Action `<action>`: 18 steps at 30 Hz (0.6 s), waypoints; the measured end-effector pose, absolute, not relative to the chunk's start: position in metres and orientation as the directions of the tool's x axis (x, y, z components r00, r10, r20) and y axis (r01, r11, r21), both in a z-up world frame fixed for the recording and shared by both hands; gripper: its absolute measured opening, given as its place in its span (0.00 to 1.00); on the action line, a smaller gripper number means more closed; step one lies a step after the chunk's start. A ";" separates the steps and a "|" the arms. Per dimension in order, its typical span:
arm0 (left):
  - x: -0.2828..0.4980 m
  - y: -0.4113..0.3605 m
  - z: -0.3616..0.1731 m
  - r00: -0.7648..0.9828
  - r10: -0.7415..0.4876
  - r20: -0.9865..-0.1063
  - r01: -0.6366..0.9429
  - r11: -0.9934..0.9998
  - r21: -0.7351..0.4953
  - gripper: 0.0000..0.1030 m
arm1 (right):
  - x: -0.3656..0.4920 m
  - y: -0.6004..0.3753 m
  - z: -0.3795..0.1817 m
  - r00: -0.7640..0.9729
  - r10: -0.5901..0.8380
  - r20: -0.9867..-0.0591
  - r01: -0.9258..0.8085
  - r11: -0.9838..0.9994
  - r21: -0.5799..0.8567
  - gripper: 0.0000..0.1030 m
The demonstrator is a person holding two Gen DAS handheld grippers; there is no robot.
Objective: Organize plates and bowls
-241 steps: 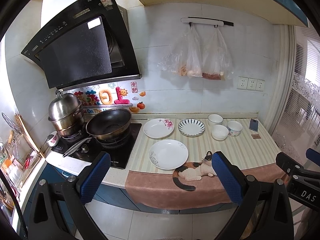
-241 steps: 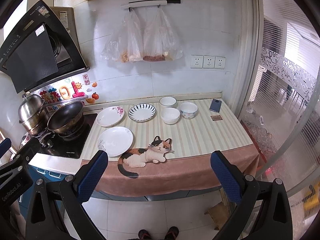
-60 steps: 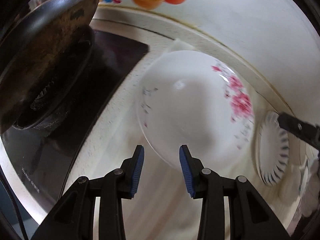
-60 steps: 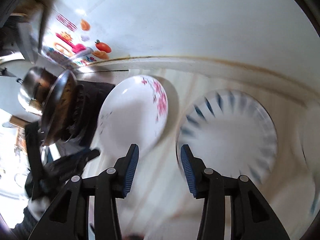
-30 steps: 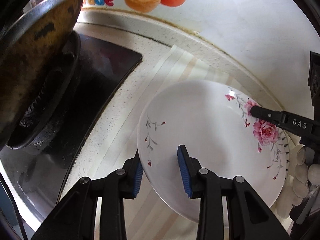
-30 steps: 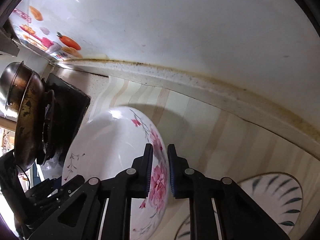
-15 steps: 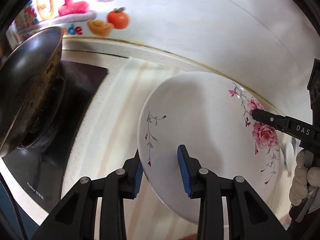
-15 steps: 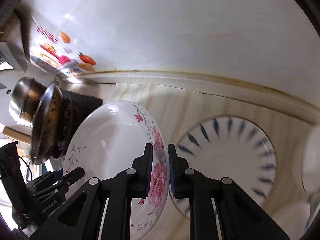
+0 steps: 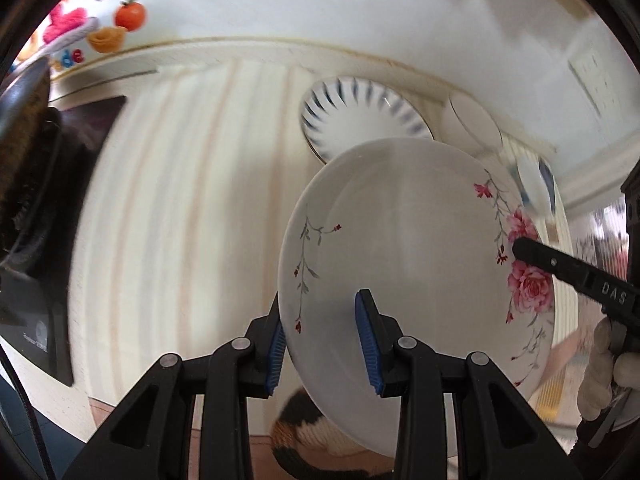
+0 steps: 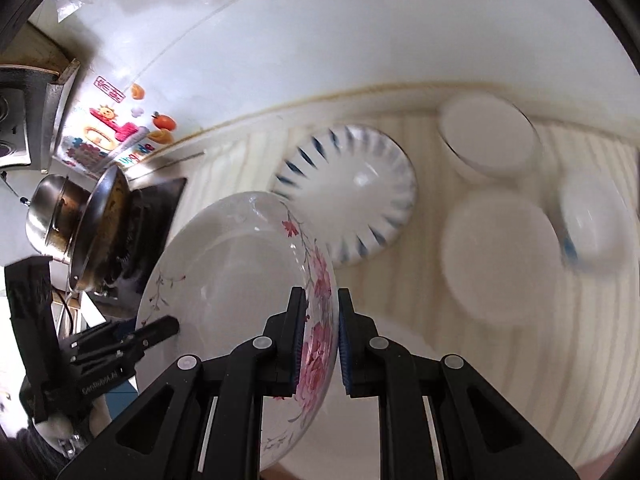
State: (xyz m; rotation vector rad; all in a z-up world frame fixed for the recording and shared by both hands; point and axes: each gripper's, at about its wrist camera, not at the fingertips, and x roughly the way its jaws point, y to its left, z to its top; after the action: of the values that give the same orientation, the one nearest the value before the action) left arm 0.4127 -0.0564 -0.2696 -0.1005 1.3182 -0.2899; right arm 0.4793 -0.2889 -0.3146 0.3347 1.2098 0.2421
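Note:
Both grippers hold one white plate with pink flowers tilted in the air above the striped counter. My left gripper is shut on its near left rim. My right gripper is shut on the flowered rim of the same plate. A blue-rayed plate lies on the counter behind it; it also shows in the left wrist view. Three white bowls stand to its right.
A dark wok and a steel pot sit on the black hob at the left. The tiled wall with fruit stickers runs behind the counter. A cat-print cloth hangs at the counter's front edge.
The flowered plate has been lifted off the counter and carried toward the right and front, now in front of the blue-rayed plate. Both grippers stay shut on it.

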 end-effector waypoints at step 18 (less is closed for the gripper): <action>0.393 -0.107 -0.337 0.120 -0.145 -0.982 0.286 0.952 -0.106 0.29 | 0.375 -0.345 -0.409 0.262 0.329 -0.907 0.189 0.905 0.382 0.16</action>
State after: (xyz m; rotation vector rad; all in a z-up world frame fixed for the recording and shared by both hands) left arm 0.3930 -0.1068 -0.3370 0.1190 1.4166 -0.3156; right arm 0.3753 -0.3446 -0.4095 0.4642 1.3158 0.0992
